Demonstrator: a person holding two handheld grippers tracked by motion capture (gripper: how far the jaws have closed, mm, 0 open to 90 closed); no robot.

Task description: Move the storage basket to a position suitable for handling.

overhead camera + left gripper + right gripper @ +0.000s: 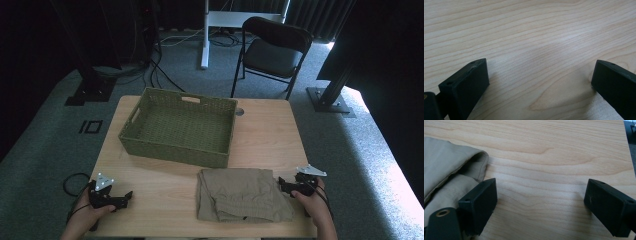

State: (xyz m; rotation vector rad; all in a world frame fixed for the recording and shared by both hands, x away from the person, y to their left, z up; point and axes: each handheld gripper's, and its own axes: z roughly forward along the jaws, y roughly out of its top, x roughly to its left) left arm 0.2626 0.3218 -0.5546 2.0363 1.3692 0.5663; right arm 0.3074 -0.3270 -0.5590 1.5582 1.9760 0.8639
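Note:
A folded khaki garment (241,194) lies on the wooden table (270,135) near its front edge, just in front of a green woven basket (181,126) that holds nothing I can see. My right gripper (281,184) rests at the garment's right edge, jaws wide apart over bare wood, with the cloth (446,172) beside its left jaw. At the front left corner my left gripper (127,196) sits low over the table, also open, and between its fingers (469,82) there is just wood grain.
A black folding chair (272,50) stands on the carpet beyond the table's far edge. White desk legs and cables lie farther back. Black stand bases sit at both far sides of the table.

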